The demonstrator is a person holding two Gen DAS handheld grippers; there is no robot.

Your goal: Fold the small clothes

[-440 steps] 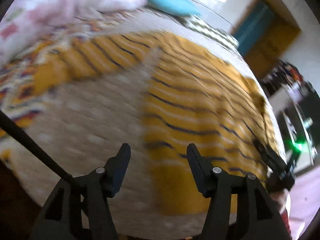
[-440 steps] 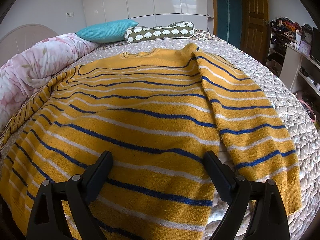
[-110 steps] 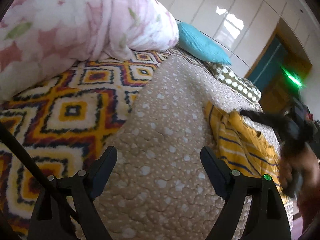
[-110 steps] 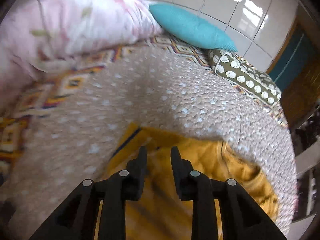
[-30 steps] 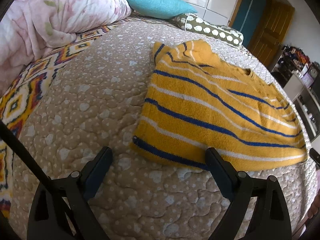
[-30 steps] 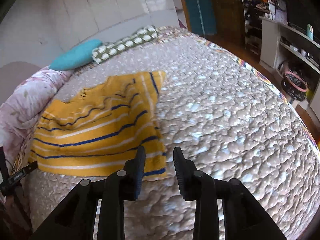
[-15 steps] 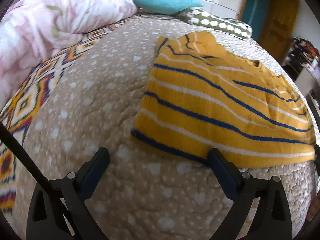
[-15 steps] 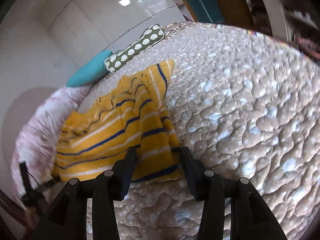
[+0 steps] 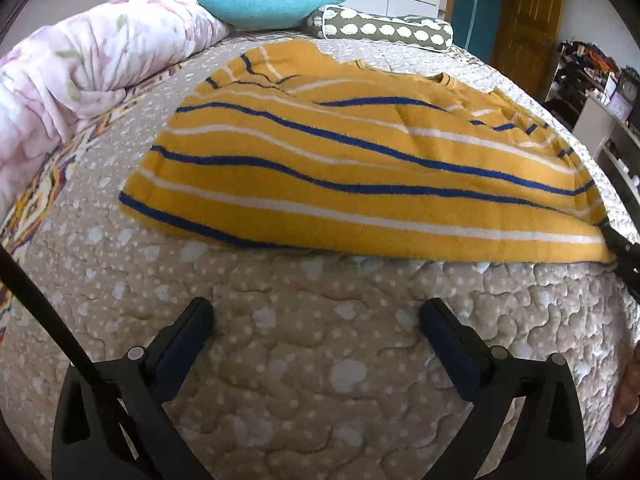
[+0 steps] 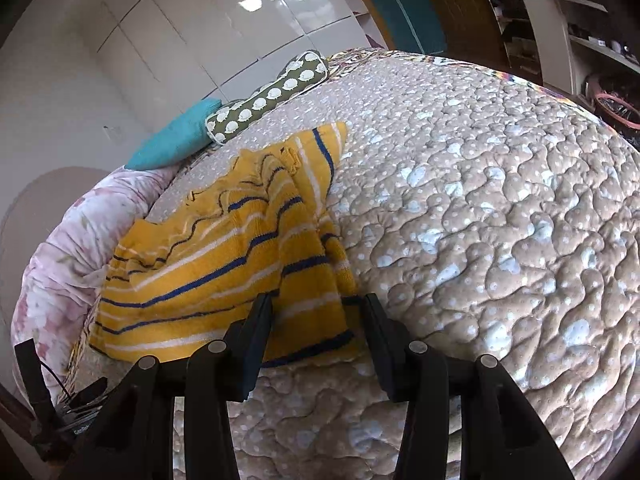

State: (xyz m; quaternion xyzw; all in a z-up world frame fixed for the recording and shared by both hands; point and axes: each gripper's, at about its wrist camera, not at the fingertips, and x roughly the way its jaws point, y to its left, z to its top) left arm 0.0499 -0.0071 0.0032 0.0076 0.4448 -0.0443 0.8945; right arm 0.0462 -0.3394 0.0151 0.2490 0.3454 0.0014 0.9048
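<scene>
A yellow sweater with blue and white stripes lies folded in a wide band on the beige quilted bed. My left gripper is open and empty over bare quilt, a little short of the sweater's near edge. In the right wrist view the sweater lies to the left. My right gripper is open, its jaws either side of the sweater's near right corner, with the fabric not pinched. Its tip shows at the sweater's right end in the left wrist view.
A pink floral duvet is heaped along the bed's left side. A teal pillow and a green spotted bolster lie at the head. Shelves and a wooden door stand to the right, past the bed's edge.
My right gripper has opened wider and moved in over the sweater's corner. My left gripper has backed away from the sweater's near edge and swung right.
</scene>
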